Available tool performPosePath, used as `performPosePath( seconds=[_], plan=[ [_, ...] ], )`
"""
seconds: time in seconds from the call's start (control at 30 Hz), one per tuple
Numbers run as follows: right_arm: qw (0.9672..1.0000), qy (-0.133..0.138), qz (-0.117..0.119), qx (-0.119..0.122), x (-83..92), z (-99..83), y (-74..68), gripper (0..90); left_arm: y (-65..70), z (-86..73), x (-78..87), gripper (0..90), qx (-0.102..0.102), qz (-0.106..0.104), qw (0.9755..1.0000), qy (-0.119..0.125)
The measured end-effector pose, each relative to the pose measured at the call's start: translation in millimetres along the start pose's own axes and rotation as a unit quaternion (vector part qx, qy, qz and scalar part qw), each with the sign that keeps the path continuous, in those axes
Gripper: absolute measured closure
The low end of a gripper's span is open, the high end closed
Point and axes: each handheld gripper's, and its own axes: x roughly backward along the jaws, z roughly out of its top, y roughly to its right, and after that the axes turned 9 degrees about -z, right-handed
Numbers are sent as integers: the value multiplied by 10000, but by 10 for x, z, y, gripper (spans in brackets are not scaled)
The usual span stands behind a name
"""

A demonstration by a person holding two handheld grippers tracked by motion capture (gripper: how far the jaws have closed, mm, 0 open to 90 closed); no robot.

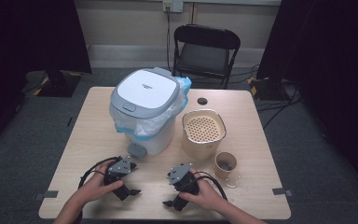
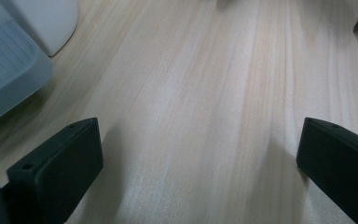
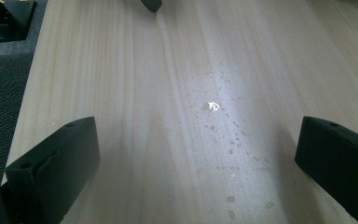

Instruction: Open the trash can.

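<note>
Left gripper (image 1: 129,190) and right gripper (image 1: 171,203) are resting low on the desk (image 1: 81,140), jaws spread wide, gripping nothing. Just beyond the left gripper, the white pedal bin (image 1: 144,109) is standing, lid down. Beyond the right gripper are sitting a beige strainer pot (image 1: 203,133) and paper cup (image 1: 225,164).

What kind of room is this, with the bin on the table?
Probably a lab or studio set up for recording, not a home. A light wooden table stands on grey carpet between dark curtains, with a black folding chair and loose cables behind it, and a person holding two black grippers.
</note>
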Motion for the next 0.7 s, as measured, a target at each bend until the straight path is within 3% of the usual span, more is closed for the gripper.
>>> performPosePath(
  seconds=[0.5, 0.6, 0.67, 0.7],
  plan=[
    [10000, -1, 2, 1, 0, 0, 0, 0, -5, -4, -5, 0, 80, 19, 9999, 92],
    [10000, -3, 1, -4, 1, 0, 0, 0, 9, -7, 15, 19, 316, -24, 9993, 183],
    [10000, -3, 2, -3, 1, 0, 0, 0, 13, -10, 53, 94, 363, -65, 9992, 176],
    [10000, -3, 1, -3, 1, 0, 0, 0, 10, 12, 98, 168, 421, 15, 9990, 116]
  ],
)
